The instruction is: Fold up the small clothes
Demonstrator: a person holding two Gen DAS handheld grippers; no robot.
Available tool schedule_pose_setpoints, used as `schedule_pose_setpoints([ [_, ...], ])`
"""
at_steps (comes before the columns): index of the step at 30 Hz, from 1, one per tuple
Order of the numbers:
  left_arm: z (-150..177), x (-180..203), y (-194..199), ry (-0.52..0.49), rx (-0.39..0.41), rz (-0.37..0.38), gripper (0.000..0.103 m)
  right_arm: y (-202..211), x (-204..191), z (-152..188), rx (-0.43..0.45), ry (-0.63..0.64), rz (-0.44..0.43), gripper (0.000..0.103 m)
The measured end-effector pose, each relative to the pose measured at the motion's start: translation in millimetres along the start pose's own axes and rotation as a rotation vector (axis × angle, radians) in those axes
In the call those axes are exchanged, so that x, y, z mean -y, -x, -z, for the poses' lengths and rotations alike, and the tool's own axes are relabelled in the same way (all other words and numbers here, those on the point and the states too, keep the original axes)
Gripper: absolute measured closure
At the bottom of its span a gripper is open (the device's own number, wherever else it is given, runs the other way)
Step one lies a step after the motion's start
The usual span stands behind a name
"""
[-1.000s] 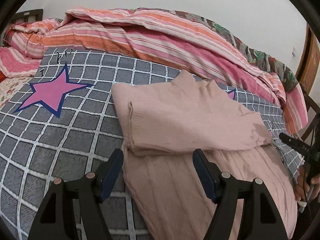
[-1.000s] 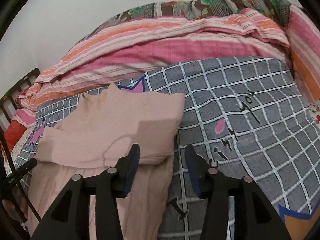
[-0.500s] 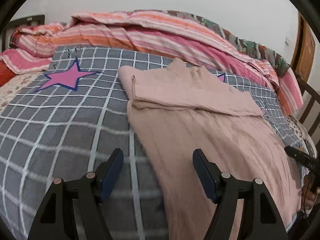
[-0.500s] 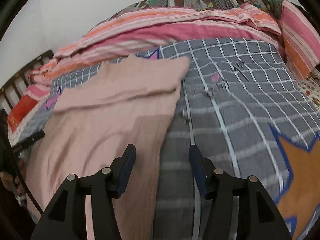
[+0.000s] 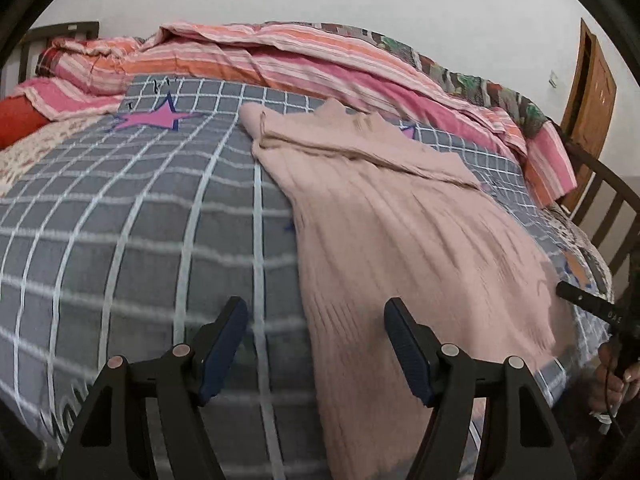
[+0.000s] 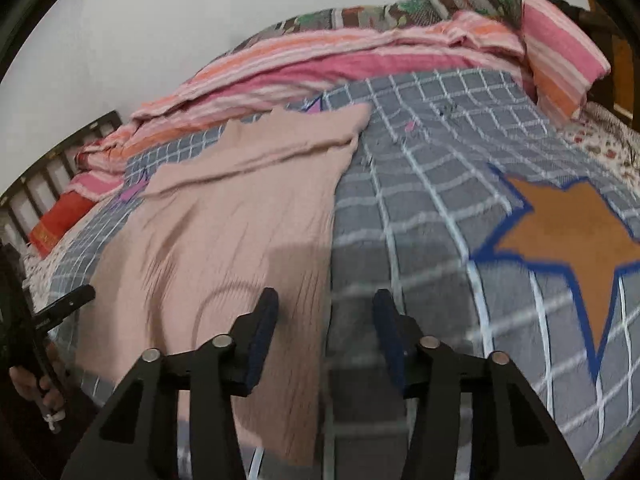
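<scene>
A pale pink knit garment point(image 5: 400, 232) lies flat on the grey checked bedspread point(image 5: 140, 220), its sleeves folded across the chest at the far end. It also shows in the right wrist view point(image 6: 224, 232). My left gripper point(image 5: 316, 344) is open and empty, low over the garment's near left edge at the hem. My right gripper point(image 6: 324, 336) is open and empty, low over the garment's near right edge at the hem. Neither gripper holds cloth.
A striped pink and orange quilt point(image 5: 280, 56) is heaped along the far side of the bed. A pink star point(image 5: 156, 118) and an orange star point(image 6: 576, 236) are printed on the bedspread. A wooden bed rail point(image 5: 608, 208) and door stand at right.
Both grippers have pulled back from the folded sleeves toward the near hem and dropped lower. Both stay open and empty; the garment has not moved.
</scene>
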State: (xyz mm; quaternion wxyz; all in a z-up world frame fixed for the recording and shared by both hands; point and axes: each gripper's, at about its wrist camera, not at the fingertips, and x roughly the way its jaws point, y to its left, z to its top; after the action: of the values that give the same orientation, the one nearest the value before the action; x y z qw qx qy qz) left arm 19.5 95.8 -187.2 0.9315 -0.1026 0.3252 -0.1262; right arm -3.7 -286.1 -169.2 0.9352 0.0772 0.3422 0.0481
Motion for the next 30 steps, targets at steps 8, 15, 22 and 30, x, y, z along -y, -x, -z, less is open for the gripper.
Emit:
schedule_pose_setpoints([
  [8, 32, 11, 8, 0.03, -0.059, 0.036, 0.049, 13, -3, 31, -0.044, -0.049, -0.065, 0.063],
  [15, 26, 8, 3, 0.08, -0.049, 0.028, 0.095, 4, -15, 34, -0.064, -0.019, -0.053, 0.091],
  [22, 25, -27, 22, 0.229, 0.011, 0.078, 0.096, 30, 14, 33, 0.028, -0.135, -0.051, 0.099],
  [30, 27, -11, 7, 0.166, -0.058, 0.06, 0.084, 14, 8, 32, -0.031, -0.123, -0.032, 0.088],
])
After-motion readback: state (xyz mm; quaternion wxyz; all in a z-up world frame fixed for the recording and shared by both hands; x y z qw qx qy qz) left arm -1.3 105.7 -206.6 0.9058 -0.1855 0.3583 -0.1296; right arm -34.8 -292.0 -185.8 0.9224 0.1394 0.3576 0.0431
